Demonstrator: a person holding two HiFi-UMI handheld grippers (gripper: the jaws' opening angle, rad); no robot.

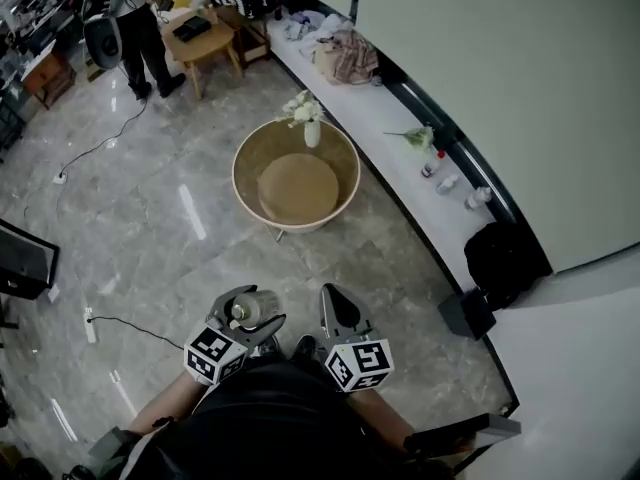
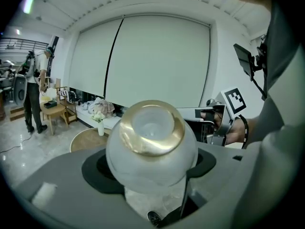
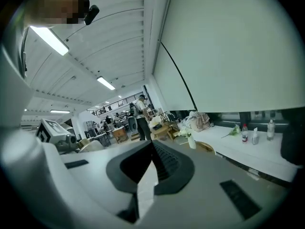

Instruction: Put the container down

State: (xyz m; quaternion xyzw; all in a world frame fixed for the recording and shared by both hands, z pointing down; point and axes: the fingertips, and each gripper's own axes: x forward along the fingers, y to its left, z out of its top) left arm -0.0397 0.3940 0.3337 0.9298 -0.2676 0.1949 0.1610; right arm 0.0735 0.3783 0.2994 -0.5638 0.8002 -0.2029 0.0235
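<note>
The container (image 1: 250, 309) is a round frosted-glass jar with a gold rim (image 2: 151, 147), its mouth facing the camera in the left gripper view. My left gripper (image 2: 151, 167) is shut on it, the black pads (image 2: 101, 171) pressing its sides, and it is held in the air close to the person's body (image 1: 247, 314). My right gripper (image 1: 336, 306) is beside it on the right, shut with nothing in it. In the right gripper view its fingertips (image 3: 152, 144) meet. It also shows at the right of the left gripper view as the right gripper (image 2: 217, 121).
A round wooden table (image 1: 245, 158) stands ahead on the marble floor, with a white vase of flowers (image 1: 311, 128) at its far edge. A white ledge (image 1: 390, 128) along the wall carries bottles (image 1: 445, 180) and a black bag (image 1: 505, 258). A person (image 1: 140, 28) stands far off by a small table (image 1: 205, 40).
</note>
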